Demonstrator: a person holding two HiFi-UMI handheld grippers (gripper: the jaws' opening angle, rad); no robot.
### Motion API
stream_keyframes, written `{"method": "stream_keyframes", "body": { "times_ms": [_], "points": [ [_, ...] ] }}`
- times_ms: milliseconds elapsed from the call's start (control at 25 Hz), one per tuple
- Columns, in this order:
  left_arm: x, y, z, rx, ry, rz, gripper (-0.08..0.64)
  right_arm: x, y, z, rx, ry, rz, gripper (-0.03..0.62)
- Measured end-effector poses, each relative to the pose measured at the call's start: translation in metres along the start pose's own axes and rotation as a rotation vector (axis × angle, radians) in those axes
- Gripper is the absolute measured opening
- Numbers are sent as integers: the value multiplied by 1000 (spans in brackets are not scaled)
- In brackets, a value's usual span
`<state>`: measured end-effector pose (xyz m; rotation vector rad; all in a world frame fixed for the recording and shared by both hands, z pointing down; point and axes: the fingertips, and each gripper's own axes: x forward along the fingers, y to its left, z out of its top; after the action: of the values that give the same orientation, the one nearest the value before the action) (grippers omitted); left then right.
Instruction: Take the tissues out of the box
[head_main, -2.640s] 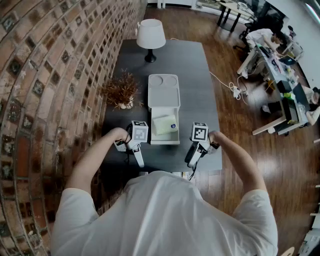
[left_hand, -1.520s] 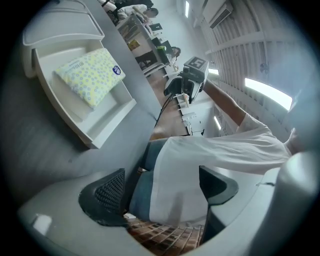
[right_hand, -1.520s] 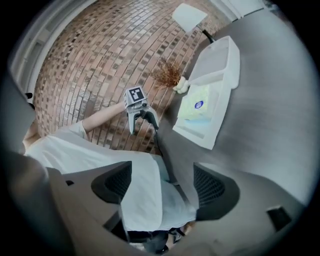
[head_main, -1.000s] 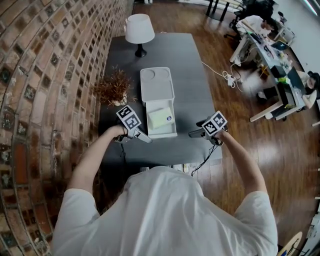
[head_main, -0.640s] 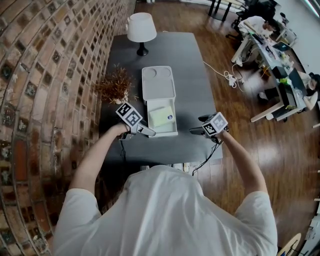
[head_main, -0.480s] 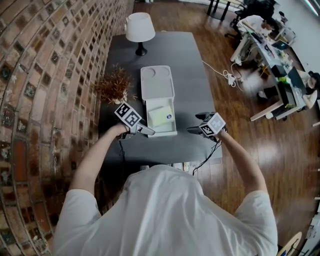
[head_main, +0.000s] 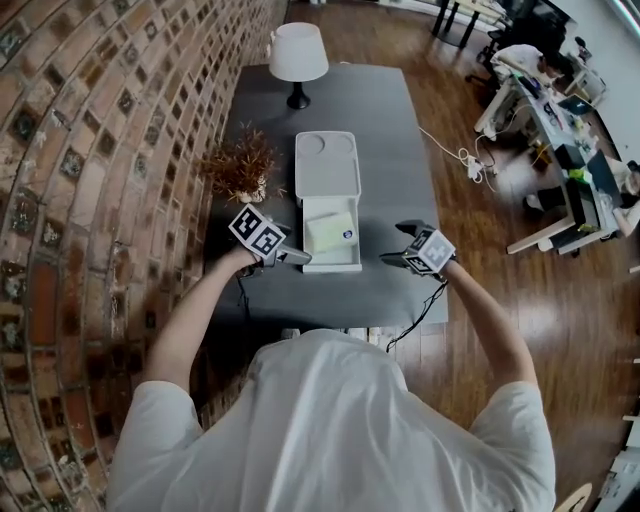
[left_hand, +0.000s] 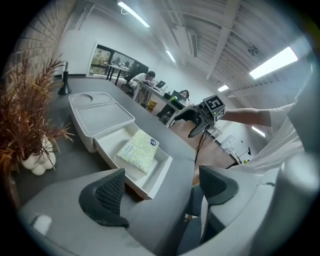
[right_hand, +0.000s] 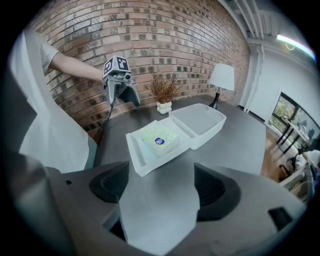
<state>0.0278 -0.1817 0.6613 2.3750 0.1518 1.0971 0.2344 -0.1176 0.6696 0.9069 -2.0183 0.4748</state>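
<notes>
A white box (head_main: 328, 172) stands mid-table with its drawer (head_main: 332, 263) pulled out toward me. A pale yellow-green tissue pack (head_main: 333, 232) with a blue round label lies flat in the drawer. My left gripper (head_main: 290, 257) hovers just left of the drawer's front corner, open and empty. My right gripper (head_main: 394, 244) hangs to the drawer's right, apart from it, also open and empty. The left gripper view shows the tissue pack (left_hand: 137, 150) beyond my left gripper (left_hand: 160, 187). From the right gripper view, the tissue pack (right_hand: 161, 137) lies ahead of my right gripper (right_hand: 161, 185).
A dried plant in a white vase (head_main: 240, 175) stands left of the box by the brick wall. A white lamp (head_main: 298, 60) is at the table's far end. Desks and seated people are off to the right. A cable hangs off the table's near edge (head_main: 415, 315).
Both grippers have risen from the table's near edge and turned to point at the drawer from either side. Over the last second they have barely shifted; the pack has not moved.
</notes>
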Motion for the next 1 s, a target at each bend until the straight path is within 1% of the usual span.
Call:
{"method": "stream_keyframes", "body": {
  "times_ms": [200,400,520,560,600,680,760,800,920,1000],
  "points": [
    [-14,5,-1,-2,-65,64,447,7,-3,11,-69,13,18,419],
    [-31,9,2,-18,-152,118,448,18,-10,19,-115,44,20,428],
    [-42,10,2,-49,-217,156,447,27,-12,27,-157,51,37,428],
    [-45,8,4,-65,-247,157,453,30,-13,28,-171,59,43,449],
    [-49,4,6,-78,-278,156,453,33,-14,30,-187,68,49,491],
    [-54,-2,8,-87,-328,167,453,39,-15,33,-219,83,63,492],
    [-60,-4,8,-84,-365,204,453,44,-13,41,-248,81,83,492],
    [-63,-4,7,-82,-383,227,465,47,-11,47,-266,78,94,492],
    [-75,-4,3,-66,-435,304,468,57,-3,61,-347,79,138,492],
    [-82,-3,-3,-67,-469,360,468,71,-2,61,-396,93,169,492]
  ]
}}
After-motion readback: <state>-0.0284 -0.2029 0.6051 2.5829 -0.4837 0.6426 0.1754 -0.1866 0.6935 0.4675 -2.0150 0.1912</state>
